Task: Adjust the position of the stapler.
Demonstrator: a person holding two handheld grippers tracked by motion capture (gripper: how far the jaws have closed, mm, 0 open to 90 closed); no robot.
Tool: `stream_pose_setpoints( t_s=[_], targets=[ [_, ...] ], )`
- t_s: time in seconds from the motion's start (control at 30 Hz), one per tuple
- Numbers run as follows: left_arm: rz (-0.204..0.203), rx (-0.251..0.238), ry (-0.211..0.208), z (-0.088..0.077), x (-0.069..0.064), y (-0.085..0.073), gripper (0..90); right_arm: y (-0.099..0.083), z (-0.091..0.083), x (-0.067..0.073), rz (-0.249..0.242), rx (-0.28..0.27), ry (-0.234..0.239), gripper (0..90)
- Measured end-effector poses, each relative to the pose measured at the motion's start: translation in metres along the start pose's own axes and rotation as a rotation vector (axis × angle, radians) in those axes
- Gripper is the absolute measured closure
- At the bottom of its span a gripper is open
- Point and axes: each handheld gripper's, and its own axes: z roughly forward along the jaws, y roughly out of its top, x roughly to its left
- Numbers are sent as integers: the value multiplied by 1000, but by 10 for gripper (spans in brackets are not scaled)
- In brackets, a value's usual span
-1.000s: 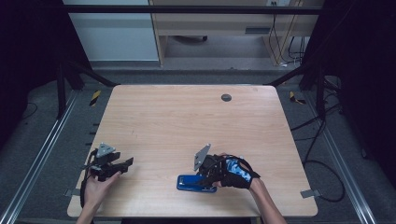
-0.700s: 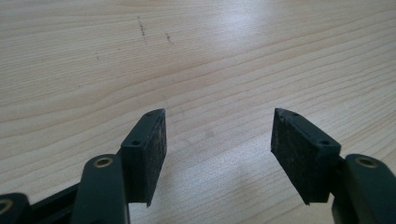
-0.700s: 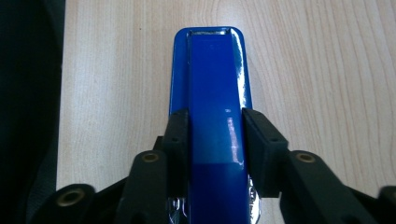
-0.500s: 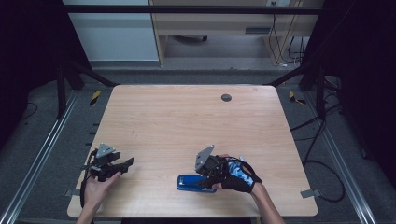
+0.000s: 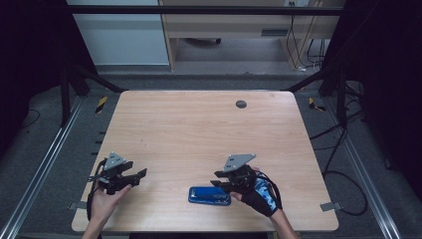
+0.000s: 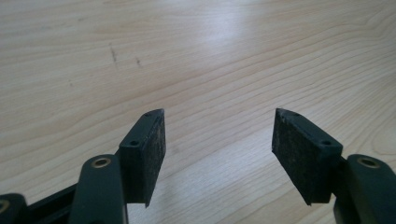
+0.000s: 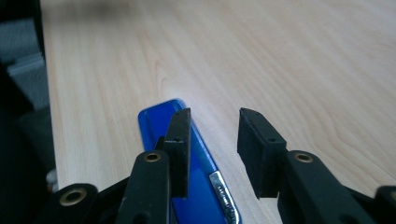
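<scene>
High view is showing the right gripper [image 5: 219,182] lifting off toward 3 o'clock, its jaws closing partway on nothing. That is leaving the blue case [image 5: 209,195] lying flat at the table's [image 5: 199,129] 6 o'clock edge, apparently released. At 8 o'clock, the left gripper [image 5: 142,174] is hovering, spread, empty.

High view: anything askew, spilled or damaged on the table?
Nothing stands out. The blue case lies flat and intact near the front edge of the table, beside the right gripper, whose jaws stand apart and hold nothing. No spill shows.
</scene>
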Motion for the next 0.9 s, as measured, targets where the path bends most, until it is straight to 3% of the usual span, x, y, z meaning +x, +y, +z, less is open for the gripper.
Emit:
stream_pose_setpoints(
  t_s=[0.07, 0.23, 0.43, 0.47, 0.6, 0.7, 0.9],
  targets=[
    [16, -9, -20, -3, -5, 5, 350, -5, -8, -3, 45, -43, -57, 705],
    [43, -24, -56, -6, -17, 15, 362, -14, -21, -6, 95, -108, -130, 785],
    [75, -33, -95, -6, -32, 26, 374, -24, -31, -6, 118, -106, -163, 856],
    [82, -37, -108, -5, -36, 30, 375, -28, -35, -6, 131, -109, -186, 891],
    [115, -39, -133, -2, -47, 40, 378, -36, -39, -6, 155, -119, -190, 900],
    [162, -37, -153, 2, -60, 52, 380, -46, -40, -5, 162, -96, -190, 900],
    [200, -35, -185, 7, -76, 62, 380, -57, -45, -4, 188, -96, -186, 900]
  ],
)
